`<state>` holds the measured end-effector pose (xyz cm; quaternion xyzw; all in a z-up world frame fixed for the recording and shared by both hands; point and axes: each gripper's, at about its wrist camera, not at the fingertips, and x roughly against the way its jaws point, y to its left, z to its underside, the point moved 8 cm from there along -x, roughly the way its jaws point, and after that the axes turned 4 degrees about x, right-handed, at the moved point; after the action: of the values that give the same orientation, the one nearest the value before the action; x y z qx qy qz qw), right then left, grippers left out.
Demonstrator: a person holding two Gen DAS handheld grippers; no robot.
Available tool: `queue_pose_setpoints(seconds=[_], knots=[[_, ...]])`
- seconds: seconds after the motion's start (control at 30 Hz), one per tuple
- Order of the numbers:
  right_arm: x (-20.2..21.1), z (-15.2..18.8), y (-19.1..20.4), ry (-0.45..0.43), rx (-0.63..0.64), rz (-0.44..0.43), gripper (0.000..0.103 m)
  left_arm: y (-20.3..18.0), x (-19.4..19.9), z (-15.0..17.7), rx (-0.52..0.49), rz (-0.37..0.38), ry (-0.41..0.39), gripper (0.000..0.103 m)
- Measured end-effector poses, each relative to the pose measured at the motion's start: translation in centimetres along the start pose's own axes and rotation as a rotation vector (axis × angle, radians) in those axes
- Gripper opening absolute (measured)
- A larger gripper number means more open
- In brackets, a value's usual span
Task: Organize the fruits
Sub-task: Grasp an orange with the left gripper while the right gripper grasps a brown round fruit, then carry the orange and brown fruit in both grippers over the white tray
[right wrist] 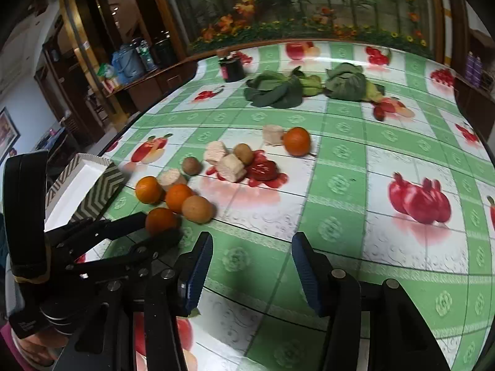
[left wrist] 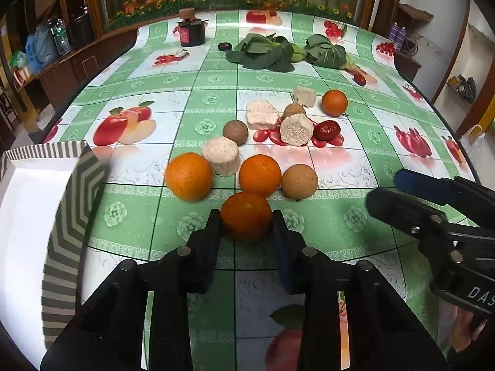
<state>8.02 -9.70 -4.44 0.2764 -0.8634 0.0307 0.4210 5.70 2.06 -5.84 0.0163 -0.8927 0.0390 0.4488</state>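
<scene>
My left gripper (left wrist: 246, 219) is shut on an orange (left wrist: 246, 215) near the table's front edge; the same orange shows in the right wrist view (right wrist: 161, 220). Two more oranges (left wrist: 188, 175) (left wrist: 260, 174) and a tan round fruit (left wrist: 299, 181) lie just beyond it. A fourth orange (left wrist: 334, 102) sits farther back. A white tray with a grey zigzag rim (left wrist: 66, 216) stands at the left. My right gripper (right wrist: 252, 247) is open and empty over the cloth, to the right of the left one.
Pale cake-like chunks (left wrist: 263, 114), brown round fruits (left wrist: 235, 132) and a red date (left wrist: 327, 130) lie mid-table. Leafy greens (left wrist: 263, 52) and a dark jar (left wrist: 192, 32) stand at the back. The round table edge curves at the right.
</scene>
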Motion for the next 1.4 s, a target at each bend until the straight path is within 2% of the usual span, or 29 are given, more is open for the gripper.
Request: queue_pose_setpoints(seconds=[0.33, 0.4, 0.47, 0.53, 0.7, 0.73, 0.87, 0.97, 1.13, 1.4], knots=[[-3.3, -1.3, 3.1, 0.062, 0.061, -0.089, 0.049, 1.8, 2.9, 0.6, 0.045, 0.004, -0.051, 0.031], [-4.0, -1.4, 3.7, 0.077, 0.071, -0.109, 0.046, 2.2, 3.1, 0.9, 0.058, 0.005, -0.042, 0.031], [-4.8, -1.4, 4.0, 0.098, 0.090, -0.108, 0.033, 2.4, 3.3, 1.2, 0.067, 0.005, -0.036, 0.031], [-5.1, -1.3, 4.2, 0.094, 0.112, -0.094, 0.026, 2.5, 3.7, 1.4, 0.071, 0.008, -0.043, 0.031], [-3.9, -0.9, 3.9, 0.079, 0.096, -0.098, 0.026, 2.5, 4.8, 1.5, 0.069, 0.016, -0.056, 0.031], [-3.6, -0.9, 4.0, 0.072, 0.095, -0.098, 0.022, 2.5, 5.0, 1.6, 0.071, 0.018, -0.057, 0.031], [-2.2, -0.6, 4.3, 0.046, 0.098, -0.099, 0.021, 2.8, 5.7, 1.6, 0.082, 0.015, -0.059, 0.031], [-2.5, 0.1, 4.2, 0.074, 0.110, -0.068, 0.021, 3.2, 6.0, 1.9, 0.103, 0.024, -0.054, 0.031], [-2.2, 0.8, 3.7, 0.072, 0.037, -0.121, 0.021, 3.5, 6.1, 2.4, 0.116, 0.029, -0.038, 0.031], [-3.7, 0.3, 4.9, 0.086, 0.087, -0.100, 0.024, 3.0, 6.3, 2.8, 0.112, 0.045, -0.022, 0.031]])
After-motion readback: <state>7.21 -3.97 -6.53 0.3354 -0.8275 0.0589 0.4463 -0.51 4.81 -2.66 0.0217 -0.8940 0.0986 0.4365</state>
